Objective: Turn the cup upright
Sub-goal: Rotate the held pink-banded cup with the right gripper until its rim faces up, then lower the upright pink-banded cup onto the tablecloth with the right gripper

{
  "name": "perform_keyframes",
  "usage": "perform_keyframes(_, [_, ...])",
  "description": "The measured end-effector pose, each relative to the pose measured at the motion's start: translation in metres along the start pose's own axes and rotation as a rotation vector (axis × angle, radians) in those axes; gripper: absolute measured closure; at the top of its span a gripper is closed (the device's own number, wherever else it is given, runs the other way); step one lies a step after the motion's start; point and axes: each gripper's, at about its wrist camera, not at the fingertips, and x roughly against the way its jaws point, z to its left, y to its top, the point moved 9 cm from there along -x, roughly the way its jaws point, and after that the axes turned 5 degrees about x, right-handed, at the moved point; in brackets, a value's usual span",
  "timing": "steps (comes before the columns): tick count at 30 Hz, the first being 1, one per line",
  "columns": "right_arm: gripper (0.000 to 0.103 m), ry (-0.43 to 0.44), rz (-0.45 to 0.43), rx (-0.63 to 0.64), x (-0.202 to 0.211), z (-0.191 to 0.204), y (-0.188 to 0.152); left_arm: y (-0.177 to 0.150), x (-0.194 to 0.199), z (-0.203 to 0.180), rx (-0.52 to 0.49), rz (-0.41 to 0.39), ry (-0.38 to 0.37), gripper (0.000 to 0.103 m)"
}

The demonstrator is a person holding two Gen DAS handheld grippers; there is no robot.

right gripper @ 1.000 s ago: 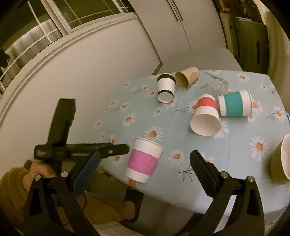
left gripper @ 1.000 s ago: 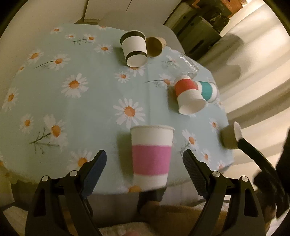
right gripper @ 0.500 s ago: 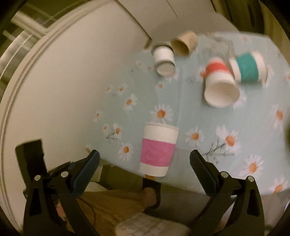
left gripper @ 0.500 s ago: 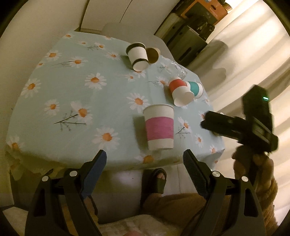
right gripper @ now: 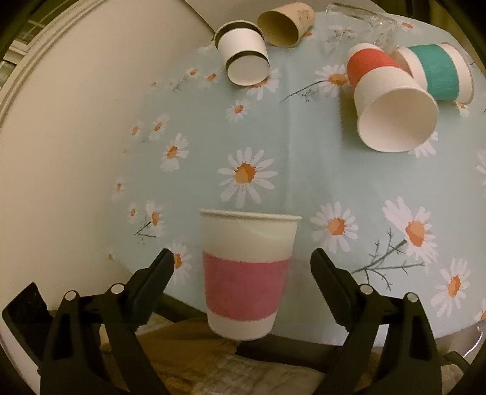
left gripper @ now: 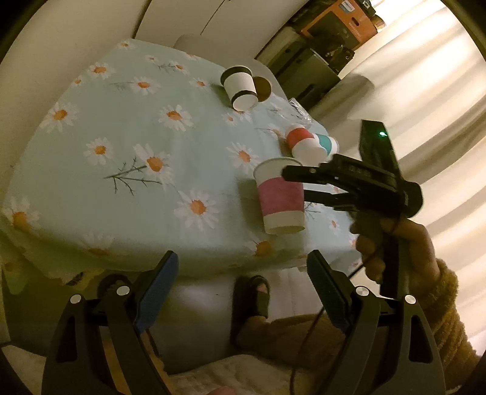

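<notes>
The pink-banded paper cup (right gripper: 246,275) stands rim-up near the tabletop (right gripper: 303,170) edge, between the right gripper (right gripper: 243,270)'s wide-open fingers, which hold nothing. Closing off-centre or too hard could crush it or nudge it over the edge. The left gripper (left gripper: 243,273) hangs spread and empty, off the tabletop.

I could read no text anywhere. The brown paper cup (right gripper: 285,27) lying far ahead of my fingers bore a small dark print, too blurred for me to make out.
</notes>
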Motion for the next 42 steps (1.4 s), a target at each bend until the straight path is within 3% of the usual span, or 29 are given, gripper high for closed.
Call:
perform_keyframes(5, [0.019,-0.047,0.02,0.01,-0.013,-0.001,0.0,-0.002,-0.002,0.006,0.014,0.0,-0.02,0.019])
perform_keyframes(9, [0.03,-0.078,0.029,0.022,-0.018,0.002,0.002,-0.003,-0.004,0.013,0.031,0.006,-0.028,0.019])
perform_keyframes(10, [0.037,-0.087,0.035,0.024,-0.019,0.003,0.001,-0.003,-0.004,0.014,0.037,0.01,-0.031,0.019])
perform_keyframes(19, [0.037,-0.114,0.029,0.052,-0.014,0.01,0.001,-0.003,-0.007,0.016,0.04,0.014,-0.043,0.019])
perform_keyframes(34, [0.037,-0.095,-0.074,0.115,0.027,0.037,-0.013,-0.002,-0.008,0.012,0.019,-0.042,-0.024,0.019])
perform_keyframes(42, [0.037,-0.065,-0.208,0.147,0.063,0.052,-0.025,0.0,-0.003,0.01,0.019,-0.074,-0.029,0.019])
